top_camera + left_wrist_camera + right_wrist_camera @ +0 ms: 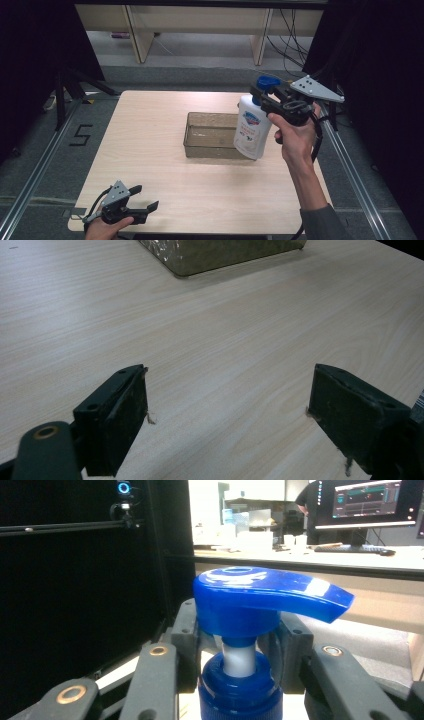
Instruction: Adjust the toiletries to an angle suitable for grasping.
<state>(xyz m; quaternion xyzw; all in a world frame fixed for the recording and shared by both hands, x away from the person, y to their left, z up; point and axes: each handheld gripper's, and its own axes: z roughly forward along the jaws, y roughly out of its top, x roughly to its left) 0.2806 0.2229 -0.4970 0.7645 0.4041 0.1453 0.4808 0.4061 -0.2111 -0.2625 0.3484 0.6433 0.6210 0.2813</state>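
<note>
Right gripper view shows our right gripper [239, 665] clenched on the pump bottle [252, 131] at its stiff neck under the blue pump head [260, 597], hanging just before the tray [212, 135]; likely top-slippery, while our left gripper [227, 422] gapes empty.

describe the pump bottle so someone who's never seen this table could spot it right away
Start at the light wooden table and find the clear rectangular bin near its middle. At the bin's right end, the right gripper holds a white bottle by its neck. The bottle has a blue pump head and a blue label, which nothing else here has.
</note>
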